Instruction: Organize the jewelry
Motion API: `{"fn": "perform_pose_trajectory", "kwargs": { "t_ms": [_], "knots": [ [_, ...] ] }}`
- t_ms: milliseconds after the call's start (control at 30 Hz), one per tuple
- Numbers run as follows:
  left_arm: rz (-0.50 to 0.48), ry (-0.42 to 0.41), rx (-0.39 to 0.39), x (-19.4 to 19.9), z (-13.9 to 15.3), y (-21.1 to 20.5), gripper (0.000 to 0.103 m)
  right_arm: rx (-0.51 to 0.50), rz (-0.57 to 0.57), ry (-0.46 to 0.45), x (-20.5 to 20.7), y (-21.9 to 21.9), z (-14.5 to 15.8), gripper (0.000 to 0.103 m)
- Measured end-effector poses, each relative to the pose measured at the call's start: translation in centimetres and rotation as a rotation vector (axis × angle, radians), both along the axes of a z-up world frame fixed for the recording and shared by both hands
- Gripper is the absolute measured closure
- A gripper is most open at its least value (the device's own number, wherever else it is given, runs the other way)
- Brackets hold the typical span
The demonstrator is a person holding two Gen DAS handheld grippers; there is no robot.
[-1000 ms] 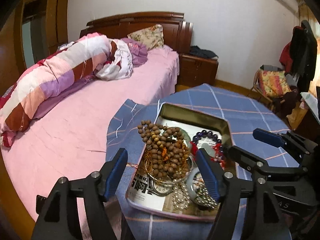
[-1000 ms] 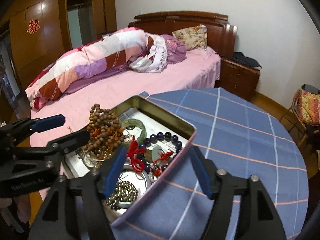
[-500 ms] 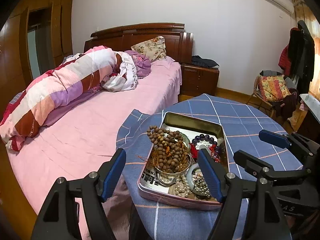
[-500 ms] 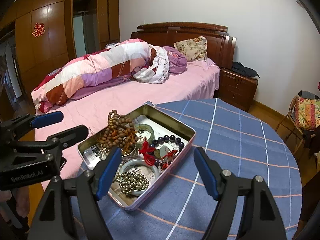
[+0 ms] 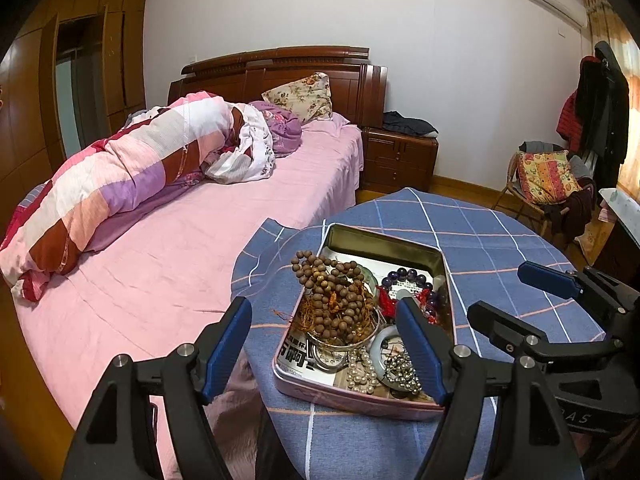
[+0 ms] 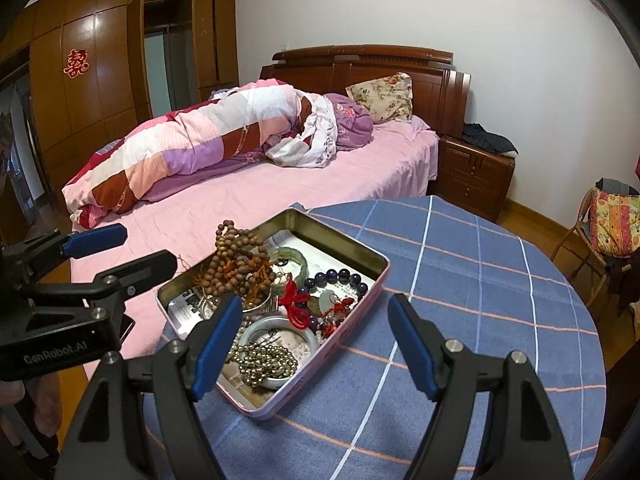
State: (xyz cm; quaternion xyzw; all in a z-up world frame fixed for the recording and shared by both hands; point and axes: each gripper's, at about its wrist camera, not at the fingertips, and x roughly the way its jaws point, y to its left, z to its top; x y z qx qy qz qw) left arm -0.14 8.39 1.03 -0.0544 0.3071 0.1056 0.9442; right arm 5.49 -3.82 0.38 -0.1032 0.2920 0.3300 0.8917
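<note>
I hold both tools spread and empty above the bench: left tool (image 5: 324,350), right tool (image 6: 316,344). The jewelry tin (image 6: 348,322) sits on the bench's near left, wooden beads (image 5: 336,296) heaped inside.

Both grippers are just hanging side by side, tilted downward. Left gripper (image 5: 324,350) has its jaws spread wide, nothing between the blue pads. Right gripper (image 6: 314,346) same deal, wide apart and gripping nothing. Bit of a hand (image 6: 24,408) visible under the left one, near left.
</note>
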Motion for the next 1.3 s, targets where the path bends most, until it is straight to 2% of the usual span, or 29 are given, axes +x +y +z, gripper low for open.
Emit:
{"fn": "perform_pose_trajectory", "kwargs": {
  "t_ms": [1100, 1300],
  "knots": [
    [-0.021, -0.008, -0.014, 0.29, -0.04, -0.33, 0.028, 0.001, -0.014, 0.000, 0.09, -0.55, -0.27, 0.025],
    [0.007, -0.004, 0.009, 0.31, -0.11, -0.40, 0.028, 0.007, -0.023, -0.006, 0.25, -0.70, -0.05, 0.025]
  ]
}}
